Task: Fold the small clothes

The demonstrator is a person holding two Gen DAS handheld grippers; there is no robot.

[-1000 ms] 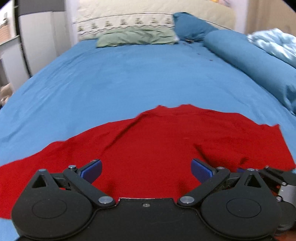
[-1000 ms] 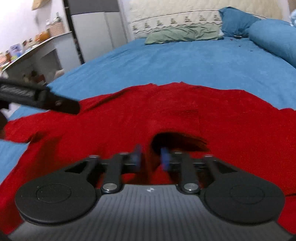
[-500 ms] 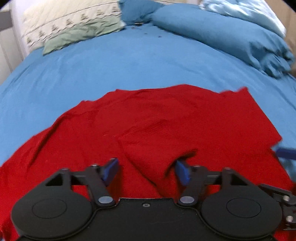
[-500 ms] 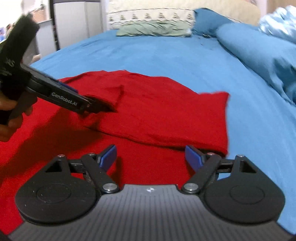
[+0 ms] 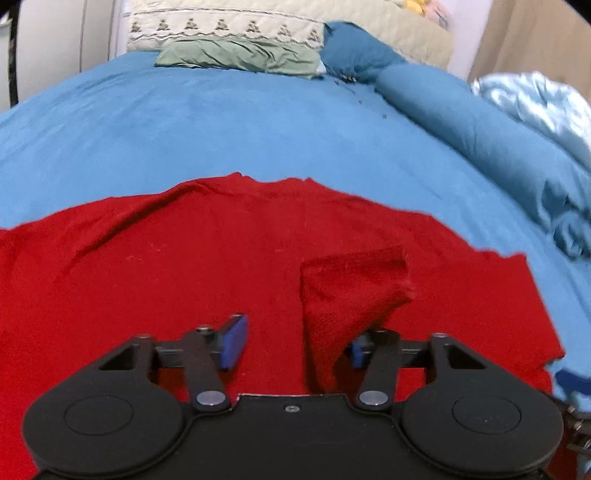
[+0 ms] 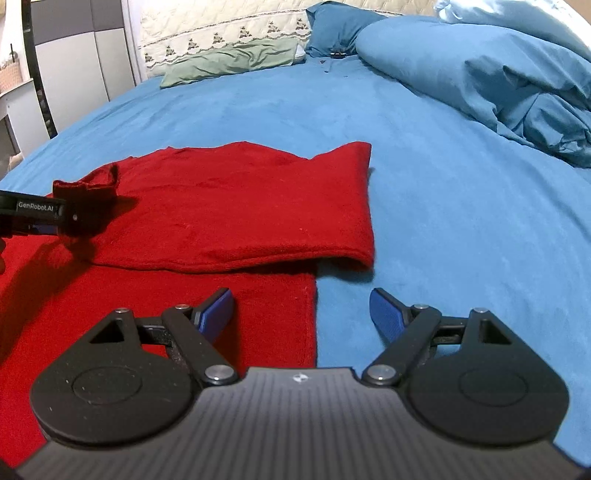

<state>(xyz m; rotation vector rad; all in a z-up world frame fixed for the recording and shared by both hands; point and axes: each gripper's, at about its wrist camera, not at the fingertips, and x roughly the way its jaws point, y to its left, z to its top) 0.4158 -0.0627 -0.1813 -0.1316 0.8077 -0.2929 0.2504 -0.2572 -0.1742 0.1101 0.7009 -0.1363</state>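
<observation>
One red garment, sleeve folded over, flat

A wide bed covered by a plain blue sheet fills the room. At its head lie a cream quilted pillow with a stitched border, a flat green pillow in front, and a dark blue one (rumpled). A bunched blue duvet runs along the right edge. Left stands what seems a grey-and-white cabinet.
</observation>
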